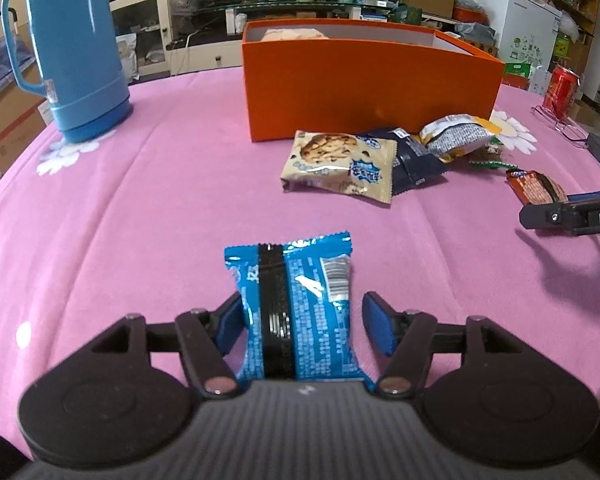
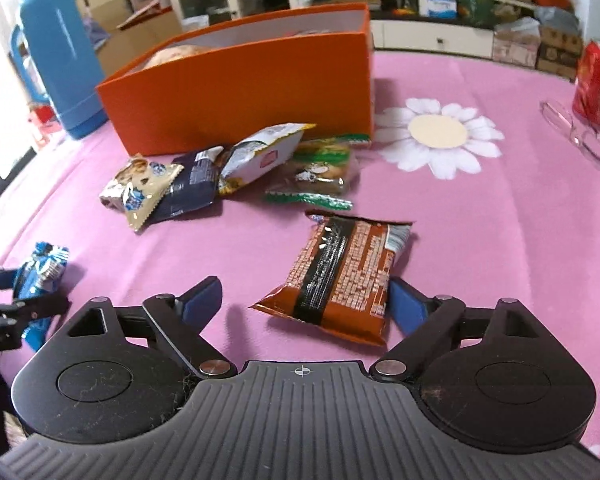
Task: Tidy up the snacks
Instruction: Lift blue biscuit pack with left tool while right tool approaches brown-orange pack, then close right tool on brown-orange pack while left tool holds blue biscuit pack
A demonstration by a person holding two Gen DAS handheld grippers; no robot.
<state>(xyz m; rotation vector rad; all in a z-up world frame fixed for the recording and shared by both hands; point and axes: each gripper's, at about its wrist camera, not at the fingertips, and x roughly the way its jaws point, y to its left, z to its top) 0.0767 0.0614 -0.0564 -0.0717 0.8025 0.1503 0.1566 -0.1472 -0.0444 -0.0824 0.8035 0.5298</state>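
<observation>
A blue snack packet [image 1: 312, 280] lies on the pink tablecloth between the fingers of my left gripper [image 1: 303, 300]. The gripper is open: its left pad touches the packet and its right pad stands clear. In the right wrist view a brown packet [image 2: 340, 276] lies between the wide-open fingers of my right gripper [image 2: 304, 282], with only the right pad at its edge. The orange box [image 1: 360, 92] stands behind, open-topped, with something pale inside. In front of it is a pile: a cookie packet [image 1: 340, 164], a dark blue packet [image 1: 416, 160], a white and yellow packet [image 1: 456, 136] and a green packet [image 2: 320, 168].
A blue thermos jug [image 1: 76, 48] stands at the far left of the table. A red can [image 2: 596, 80] and a pair of glasses [image 2: 580, 136] sit at the far right. Shelves, boxes and a glass cabinet fill the room behind.
</observation>
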